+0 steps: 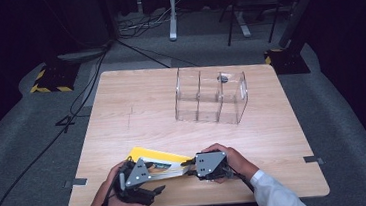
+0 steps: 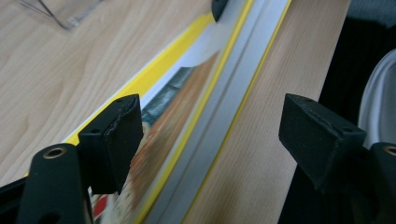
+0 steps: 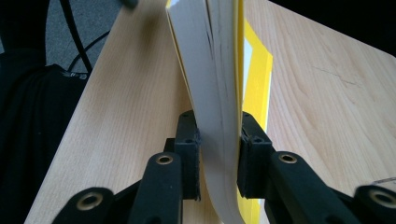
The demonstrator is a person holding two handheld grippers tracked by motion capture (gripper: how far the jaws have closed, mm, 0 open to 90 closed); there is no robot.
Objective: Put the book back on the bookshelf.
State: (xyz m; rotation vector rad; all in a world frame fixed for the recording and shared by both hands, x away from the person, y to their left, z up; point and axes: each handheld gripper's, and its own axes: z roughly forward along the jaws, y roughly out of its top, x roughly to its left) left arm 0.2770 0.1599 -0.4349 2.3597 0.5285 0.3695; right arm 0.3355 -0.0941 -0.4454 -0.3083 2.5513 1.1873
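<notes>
Item: book [image 1: 159, 165], yellow cover with a picture panel, grey page edges.
Position: flat on the table [image 1: 136, 112] near its front edge, between both hands.
Right gripper [image 3: 218, 154]: jaws clamped on the book's page block.
Left gripper [image 2: 210, 140]: jaws wide apart, holding nothing, over the book's edge.
Elsewhere: clear organizer [image 1: 210, 98], well apart.

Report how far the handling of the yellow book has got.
Done: the right gripper is shut on the yellow book, its jaws clamping the page block near the table's front edge. In hand: the left gripper stands open beside the book's other end, one jaw over the cover, gripping nothing. Left: the book hasn't left the wooden table, and the clear divided organizer at the far side, probably its destination, holds no book.
</notes>
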